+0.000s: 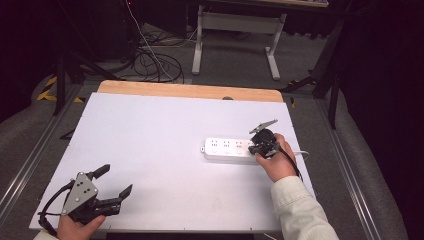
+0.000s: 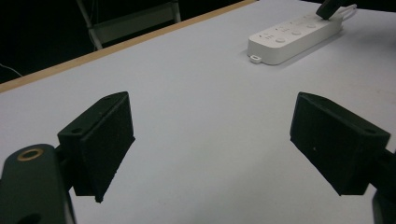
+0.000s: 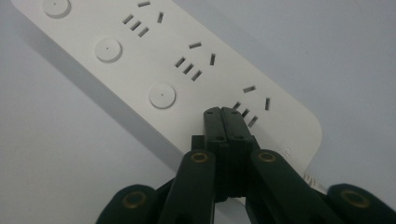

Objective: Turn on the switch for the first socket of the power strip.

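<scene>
A white power strip [image 1: 227, 148] lies flat on the white table top [image 1: 165, 135], right of centre, with round buttons and sets of socket slots on its face. My right gripper [image 1: 260, 146] is shut, jaws pressed together with nothing between them, tips over the strip's end nearest the cord. In the right gripper view the closed tips of the right gripper [image 3: 225, 114] sit beside the last socket of the power strip [image 3: 159, 60]. My left gripper [image 1: 116, 181] rests open near the front left corner. In the left gripper view it [image 2: 210, 154] frames bare table, the power strip [image 2: 294, 37] far off.
A wooden strip [image 1: 190, 91] edges the table's far side. A white cord [image 1: 301, 154] leaves the strip's right end toward the table's right edge. Beyond the table stand a white desk frame [image 1: 235, 30] and loose cables [image 1: 155, 62] on the floor.
</scene>
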Demonstrator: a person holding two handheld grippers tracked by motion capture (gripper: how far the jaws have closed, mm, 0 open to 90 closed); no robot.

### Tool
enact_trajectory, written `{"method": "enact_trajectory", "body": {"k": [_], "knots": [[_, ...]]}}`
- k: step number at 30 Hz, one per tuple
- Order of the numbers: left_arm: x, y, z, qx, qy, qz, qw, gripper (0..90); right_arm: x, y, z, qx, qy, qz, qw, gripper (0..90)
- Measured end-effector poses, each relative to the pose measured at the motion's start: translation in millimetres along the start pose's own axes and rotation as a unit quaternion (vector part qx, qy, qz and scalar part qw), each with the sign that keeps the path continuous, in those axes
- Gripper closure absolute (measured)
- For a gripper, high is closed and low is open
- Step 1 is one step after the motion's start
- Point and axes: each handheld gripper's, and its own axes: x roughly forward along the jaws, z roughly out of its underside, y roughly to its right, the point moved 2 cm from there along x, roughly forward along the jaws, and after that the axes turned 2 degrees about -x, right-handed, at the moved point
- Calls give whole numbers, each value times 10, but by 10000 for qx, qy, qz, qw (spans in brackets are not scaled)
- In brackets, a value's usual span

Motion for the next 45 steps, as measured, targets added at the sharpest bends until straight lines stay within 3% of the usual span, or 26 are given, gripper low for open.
{"method": "enact_trajectory", "body": {"k": [36,45], "knots": [[-5,3,1,-20,7,17,10000,141,22,19,19,205,23,-83,9998,900],[-6,3,1,-17,8,10,10000,141,24,-5,11,141,-11,5,9999,900]]}}
